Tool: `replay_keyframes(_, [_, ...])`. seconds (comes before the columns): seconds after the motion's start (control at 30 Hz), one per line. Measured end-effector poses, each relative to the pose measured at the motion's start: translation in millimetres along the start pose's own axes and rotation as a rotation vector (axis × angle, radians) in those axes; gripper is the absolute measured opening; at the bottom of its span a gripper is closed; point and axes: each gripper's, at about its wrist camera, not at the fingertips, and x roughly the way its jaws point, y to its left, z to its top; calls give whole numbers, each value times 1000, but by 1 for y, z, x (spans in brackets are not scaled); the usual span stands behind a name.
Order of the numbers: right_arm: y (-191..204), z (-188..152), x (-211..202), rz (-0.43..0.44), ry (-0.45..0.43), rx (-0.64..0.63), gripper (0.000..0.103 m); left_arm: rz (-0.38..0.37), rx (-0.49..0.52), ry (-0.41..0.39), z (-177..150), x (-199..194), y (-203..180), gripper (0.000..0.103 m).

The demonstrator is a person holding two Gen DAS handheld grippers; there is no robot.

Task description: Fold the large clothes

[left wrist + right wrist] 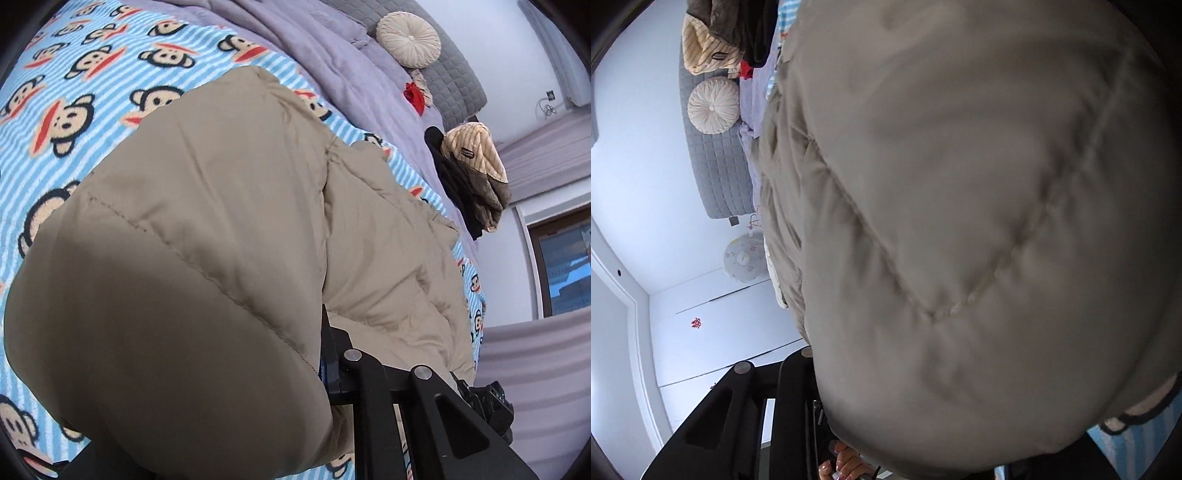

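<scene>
A beige quilted puffer jacket lies on a blue striped blanket printed with monkey faces. A raised fold of it bulges over my left gripper. Only one black finger shows at the fold's edge, and the jaws look shut on the fabric. In the right wrist view the jacket fills most of the picture, blurred and very close. It hides one side of my right gripper. The visible finger presses against the padding. A person's fingers show at the bottom.
A purple duvet covers the far side of the bed. A round cream cushion leans on the grey quilted headboard. A pile of dark and striped clothes sits near the edge. A covered fan stands by the wall.
</scene>
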Motion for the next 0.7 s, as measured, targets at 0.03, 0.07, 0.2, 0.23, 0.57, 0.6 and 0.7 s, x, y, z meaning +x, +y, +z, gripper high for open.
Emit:
replay_keyframes(0.03, [3, -2, -4, 2, 10, -14, 27, -6, 16, 0, -2, -6, -3, 18])
replay_keyframes(0.07, [6, -5, -9, 1, 20, -32, 26, -10, 32, 3, -4, -12, -4, 18])
replay_keyframes(0.2, [8, -20, -26, -12, 55, -64, 25, -20, 73, 37, -21, -33, -3, 18])
replay_keyframes(0.23, [5, -25, -31, -16, 62, -63, 25, -20, 81, 50, -28, -38, -2, 18])
replay_keyframes(0.57, [-44, -96, -76, -125, 165, -63, 26, 17, 100, 298, -139, -75, 46, 19])
replay_keyframes(0.6, [-51, -101, -78, -140, 175, -59, 26, 28, 95, 316, -147, -76, 52, 19])
replay_keyframes(0.7, [-68, -107, -77, -190, 186, -26, 32, 53, 65, 329, -162, -70, 65, 20])
